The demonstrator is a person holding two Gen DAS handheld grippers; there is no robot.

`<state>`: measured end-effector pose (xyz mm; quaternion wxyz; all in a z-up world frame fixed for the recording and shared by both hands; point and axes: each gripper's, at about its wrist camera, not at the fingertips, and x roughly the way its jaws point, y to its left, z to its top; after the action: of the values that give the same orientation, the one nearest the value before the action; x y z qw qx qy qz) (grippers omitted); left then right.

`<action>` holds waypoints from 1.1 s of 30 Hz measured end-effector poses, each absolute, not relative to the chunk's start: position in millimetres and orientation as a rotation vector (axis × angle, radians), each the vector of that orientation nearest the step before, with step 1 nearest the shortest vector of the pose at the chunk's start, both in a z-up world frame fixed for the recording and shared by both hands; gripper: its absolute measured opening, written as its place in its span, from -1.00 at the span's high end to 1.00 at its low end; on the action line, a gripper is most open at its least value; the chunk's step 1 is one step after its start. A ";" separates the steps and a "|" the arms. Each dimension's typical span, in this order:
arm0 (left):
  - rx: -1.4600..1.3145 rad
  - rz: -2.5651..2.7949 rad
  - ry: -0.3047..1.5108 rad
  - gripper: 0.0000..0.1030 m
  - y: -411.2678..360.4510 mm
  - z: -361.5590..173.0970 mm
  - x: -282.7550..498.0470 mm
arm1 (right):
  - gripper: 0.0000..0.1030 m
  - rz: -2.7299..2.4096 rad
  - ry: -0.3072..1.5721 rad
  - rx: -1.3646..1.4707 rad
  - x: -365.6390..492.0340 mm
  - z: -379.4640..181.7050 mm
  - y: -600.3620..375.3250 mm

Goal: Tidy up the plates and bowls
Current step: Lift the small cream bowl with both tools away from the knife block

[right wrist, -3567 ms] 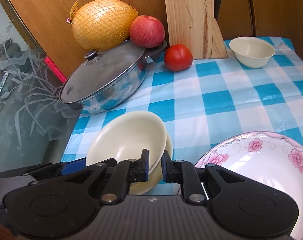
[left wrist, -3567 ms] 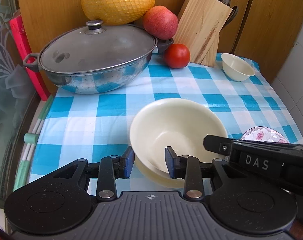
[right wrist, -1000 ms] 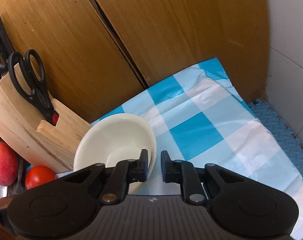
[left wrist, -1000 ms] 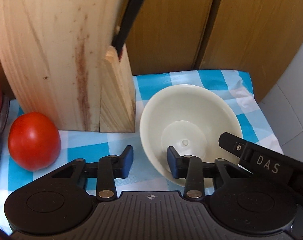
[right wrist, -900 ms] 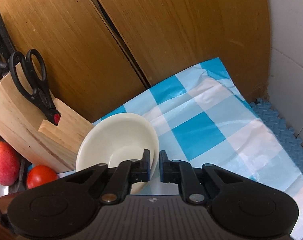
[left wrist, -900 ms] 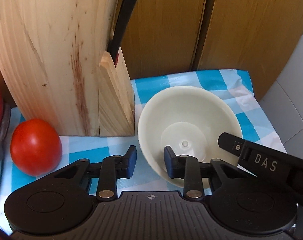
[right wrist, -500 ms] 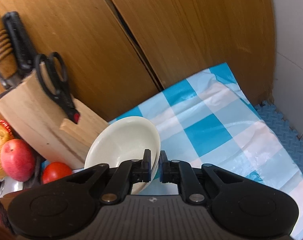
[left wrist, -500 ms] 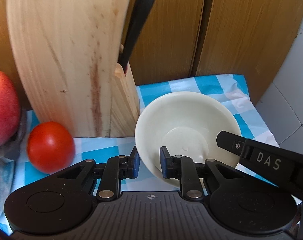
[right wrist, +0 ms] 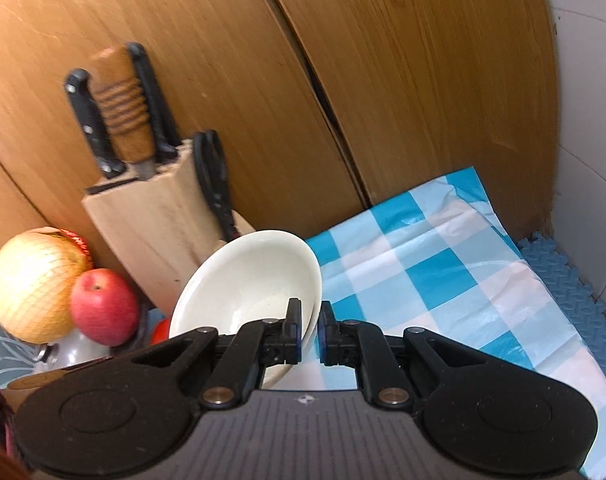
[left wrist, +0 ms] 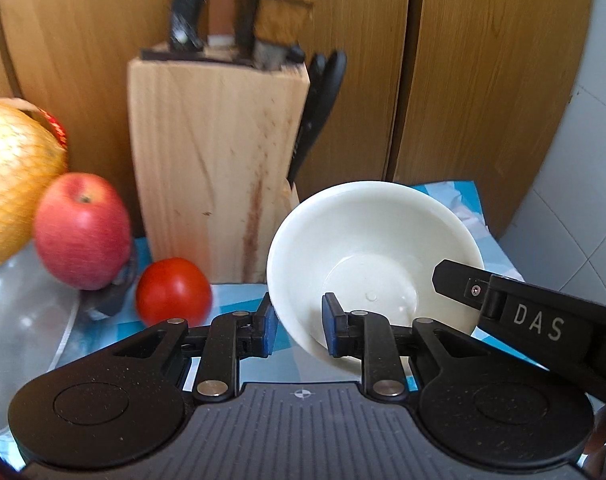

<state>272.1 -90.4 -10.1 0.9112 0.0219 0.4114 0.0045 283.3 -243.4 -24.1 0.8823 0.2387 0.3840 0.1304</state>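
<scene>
A small cream bowl (left wrist: 373, 248) is held tilted above the blue checked tablecloth (right wrist: 431, 276), in front of the knife block. My left gripper (left wrist: 299, 330) is shut on its near left rim. My right gripper (right wrist: 311, 338) is shut on its right rim; the bowl also shows in the right wrist view (right wrist: 251, 280). The right gripper's black body (left wrist: 543, 320) reaches in from the right in the left wrist view.
A wooden knife block (left wrist: 219, 168) with knives and scissors stands behind the bowl. A tomato (left wrist: 173, 292), an apple (left wrist: 81, 230), a netted pomelo (left wrist: 15, 180) and a pot lid (left wrist: 19, 320) lie left. Wooden cabinet doors (right wrist: 383, 80) close the back. A tiled wall is on the right.
Both grippers closed on the small bowl's rim and lifted it off the cloth, tilting it. The views rose, showing the knife block's top and the fruit.
</scene>
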 end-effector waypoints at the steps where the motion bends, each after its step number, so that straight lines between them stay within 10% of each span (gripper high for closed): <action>1: 0.044 0.010 0.839 0.39 -89.0 -5.9 267.7 | 0.81 0.274 0.794 0.498 280.1 -20.7 -243.0; 33: 0.021 0.057 0.727 0.29 -28.2 50.2 167.7 | 0.81 0.383 0.705 0.494 195.0 44.5 -202.5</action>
<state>167.7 -28.2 50.2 0.9343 0.0103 0.3553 0.0276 195.0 -202.5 44.5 0.8912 0.2378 0.3395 0.1845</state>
